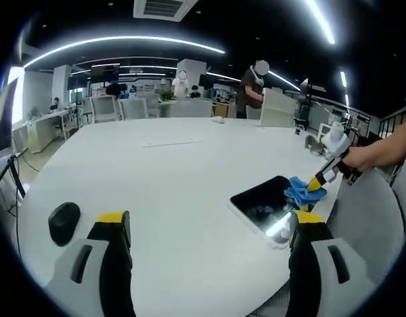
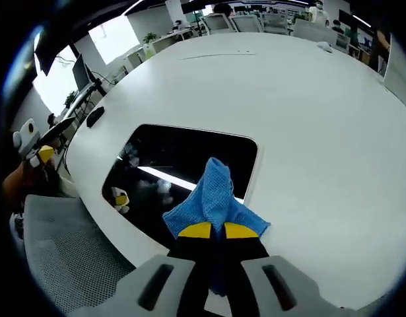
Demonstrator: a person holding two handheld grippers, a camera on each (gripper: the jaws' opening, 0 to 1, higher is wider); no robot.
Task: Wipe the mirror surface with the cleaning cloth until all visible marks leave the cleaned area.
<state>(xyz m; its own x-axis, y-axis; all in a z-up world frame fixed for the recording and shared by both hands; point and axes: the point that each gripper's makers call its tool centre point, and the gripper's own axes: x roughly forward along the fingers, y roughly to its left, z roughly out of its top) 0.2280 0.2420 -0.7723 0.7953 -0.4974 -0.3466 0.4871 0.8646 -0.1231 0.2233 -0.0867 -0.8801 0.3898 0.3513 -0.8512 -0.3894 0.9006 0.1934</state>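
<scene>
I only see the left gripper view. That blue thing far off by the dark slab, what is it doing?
Observer: It's a blue cloth, pinched in the right gripper and lying on the mirror.
Operator: Is the mirror clean?
Observer: No, whitish smudges show left of the cloth.
Operator: Anything else near the mirror?
Observer: A grey mesh chair stands at the table's edge.

Both grippers look alike: left gripper [image 1: 209, 228] and right gripper [image 2: 210, 230] have black jaws with yellow tips on chunky grey housings with dark slots.
</scene>
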